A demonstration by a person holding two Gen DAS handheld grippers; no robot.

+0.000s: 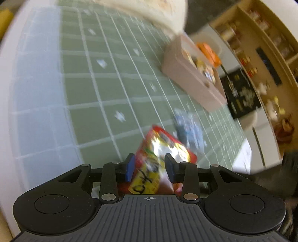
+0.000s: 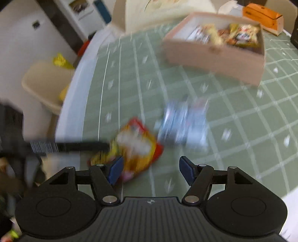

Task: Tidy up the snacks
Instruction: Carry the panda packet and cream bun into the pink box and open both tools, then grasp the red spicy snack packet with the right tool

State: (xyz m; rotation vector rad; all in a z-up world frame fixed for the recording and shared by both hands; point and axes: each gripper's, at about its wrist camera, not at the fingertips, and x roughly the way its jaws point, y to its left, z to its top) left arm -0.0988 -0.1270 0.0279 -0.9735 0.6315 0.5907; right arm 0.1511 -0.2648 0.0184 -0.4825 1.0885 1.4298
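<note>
Left wrist view shows the table [image 1: 104, 78] under a green cloth with white grid lines, filling most of the space ahead of my fingers. Far ahead and to the right of my left gripper [image 1: 150, 165] stands the beige box [image 1: 193, 83], with several snack packets inside it, too blurred to tell apart. Between the box and my fingers, a little to the right, the blue and white packet [image 1: 189, 128] lies flat on the cloth. My left gripper is narrow and clamped on the red and yellow snack bag [image 1: 160, 154]; both blue pads press its sides, and the bag sticks out forward past the fingertips.

From the right wrist view the same box [image 2: 214, 55] is far ahead and to the right, and an orange carton [image 2: 262, 14] sits just behind it. The blue and white packet [image 2: 183, 122] lies ahead of my right gripper [image 2: 150, 170], close to the fingertips. The red and yellow snack bag [image 2: 136, 143] is ahead of my left-hand pad, partly behind it. My right gripper stands wide with nothing between the pads, only cloth
</note>
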